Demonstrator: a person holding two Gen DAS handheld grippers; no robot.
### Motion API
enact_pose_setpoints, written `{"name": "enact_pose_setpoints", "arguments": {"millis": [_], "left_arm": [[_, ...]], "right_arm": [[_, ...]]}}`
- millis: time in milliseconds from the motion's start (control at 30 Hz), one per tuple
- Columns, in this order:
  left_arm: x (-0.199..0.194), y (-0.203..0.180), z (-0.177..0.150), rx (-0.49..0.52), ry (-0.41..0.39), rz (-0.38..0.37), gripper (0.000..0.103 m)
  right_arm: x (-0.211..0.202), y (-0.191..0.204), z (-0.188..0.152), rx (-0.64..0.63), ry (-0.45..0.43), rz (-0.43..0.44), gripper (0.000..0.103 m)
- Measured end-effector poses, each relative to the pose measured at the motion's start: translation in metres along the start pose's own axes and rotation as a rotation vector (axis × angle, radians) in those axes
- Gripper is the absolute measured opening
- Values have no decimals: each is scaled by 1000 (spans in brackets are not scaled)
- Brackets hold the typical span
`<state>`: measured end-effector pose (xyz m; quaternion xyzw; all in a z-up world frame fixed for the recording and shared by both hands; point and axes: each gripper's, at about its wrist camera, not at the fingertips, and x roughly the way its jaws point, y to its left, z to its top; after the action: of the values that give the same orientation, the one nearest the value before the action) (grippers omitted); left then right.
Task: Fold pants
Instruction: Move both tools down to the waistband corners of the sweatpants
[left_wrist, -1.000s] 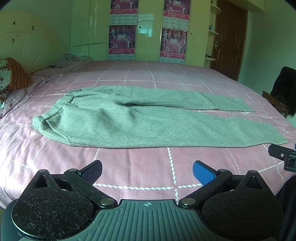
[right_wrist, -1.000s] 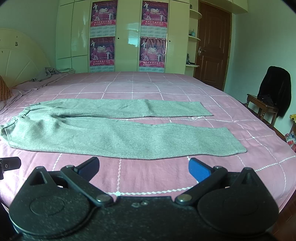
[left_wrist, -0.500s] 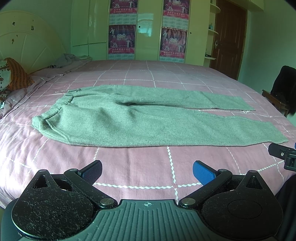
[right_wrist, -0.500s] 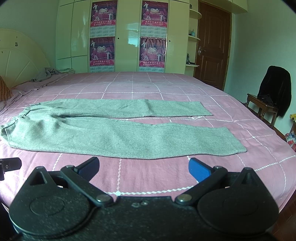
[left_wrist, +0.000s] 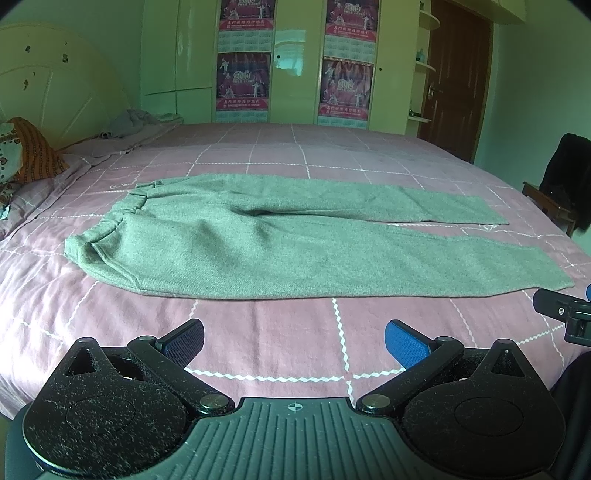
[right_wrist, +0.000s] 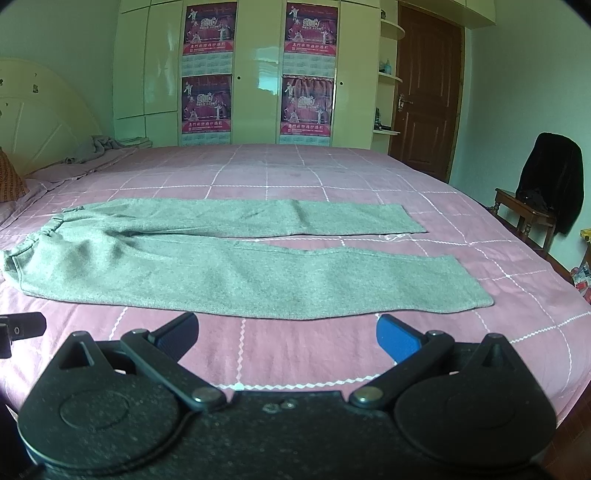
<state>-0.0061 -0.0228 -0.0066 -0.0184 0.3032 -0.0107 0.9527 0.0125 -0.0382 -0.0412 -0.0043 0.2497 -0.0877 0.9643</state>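
Pants (left_wrist: 280, 243) lie flat on the bed (left_wrist: 258, 332), waistband to your left, both legs running out to the right w/ a strip of pink sheet showing between them. Nothing folded yet, by the look of it. Your left gripper (left_wrist: 293, 341) hangs over the near bed edge, jaws wide, nothing in them, well short of the fabric. Right gripper (right_wrist: 288, 338) same: wide, empty, just short of the near leg's hem side (right_wrist: 461, 291).

Risks from here, as I judge it:
- Knit looks soft and thick. Pinch too shallow and you get the top layer only, so the leg peels apart when lifted.
- Pinch too deep and you likely grab the sheet too.
- Lift waist and hem unevenly and the leg prob twists, edges won't line up on the far leg (right_wrist: 258, 219).
- Grippers sit near each other; watch for a clash when crossing.
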Motion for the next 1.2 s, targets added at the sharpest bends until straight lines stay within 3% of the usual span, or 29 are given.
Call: {"name": "enact_pose_setpoints", "arguments": {"millis": [200, 333, 600, 700, 800, 1000, 1100, 1200], "left_arm": [[8, 10, 17, -8, 15, 28, 103], [11, 19, 51, -24, 31, 39, 103], [21, 47, 143, 7, -69, 8, 103], [42, 77, 181, -11, -81, -12, 103], [73, 109, 213, 40, -106, 47, 103], [170, 180, 258, 22, -8, 105, 102], [220, 208, 271, -1, 56, 133, 65], [268, 238, 276, -26, 116, 148, 65]], "right_arm": [[3, 4, 10, -26, -11, 10, 103], [10, 8, 31, -24, -16, 43, 103], [9, 19, 132, 14, -187, 221, 103], [23, 23, 173, -36, -239, 289, 103], [49, 24, 208, -96, -265, 358, 103], [148, 32, 254, -138, -129, 451, 103], [197, 42, 261, -127, -71, 495, 102], [241, 58, 261, -122, -17, 509, 101]]}}
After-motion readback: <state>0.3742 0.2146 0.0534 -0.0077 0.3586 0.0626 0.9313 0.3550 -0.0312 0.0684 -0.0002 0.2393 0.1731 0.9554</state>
